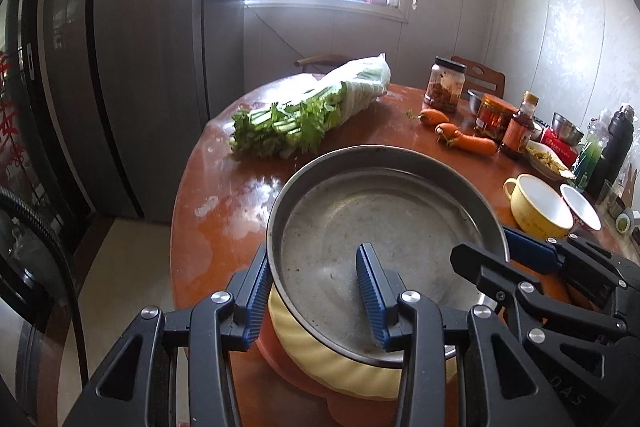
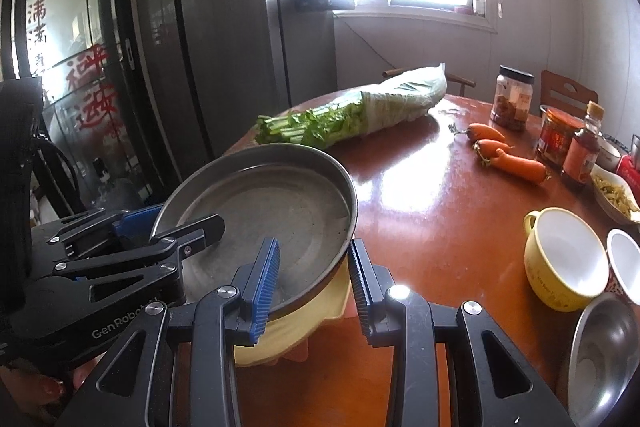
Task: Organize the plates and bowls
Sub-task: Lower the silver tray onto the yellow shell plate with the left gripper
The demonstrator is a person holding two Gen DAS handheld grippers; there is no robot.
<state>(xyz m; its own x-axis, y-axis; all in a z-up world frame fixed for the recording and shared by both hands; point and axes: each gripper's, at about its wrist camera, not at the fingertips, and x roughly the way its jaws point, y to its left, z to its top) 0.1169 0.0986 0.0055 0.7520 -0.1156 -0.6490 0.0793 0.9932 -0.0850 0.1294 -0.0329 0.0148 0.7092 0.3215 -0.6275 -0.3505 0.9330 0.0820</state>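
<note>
A round steel plate (image 1: 384,211) (image 2: 272,203) rests on a yellow ribbed plate (image 1: 332,359) (image 2: 304,323) that lies on an orange plate (image 1: 280,359) near the table's front edge. My left gripper (image 1: 316,295) is open and straddles the steel plate's near rim, one finger inside, one outside. My right gripper (image 2: 316,283) is open and straddles the rim on the other side; it shows at the right of the left wrist view (image 1: 516,259). A yellow cup-bowl (image 2: 564,259) (image 1: 536,207), a white bowl (image 2: 624,267) (image 1: 582,207) and a steel bowl (image 2: 608,359) stand to the right.
On the brown round table (image 2: 420,203) lie bagged celery (image 2: 352,115) (image 1: 312,107), carrots (image 2: 508,151) (image 1: 456,135), jars and bottles (image 2: 568,143) (image 1: 496,111) and a dish of food (image 2: 616,191). A dark fridge (image 2: 216,39) stands to the left.
</note>
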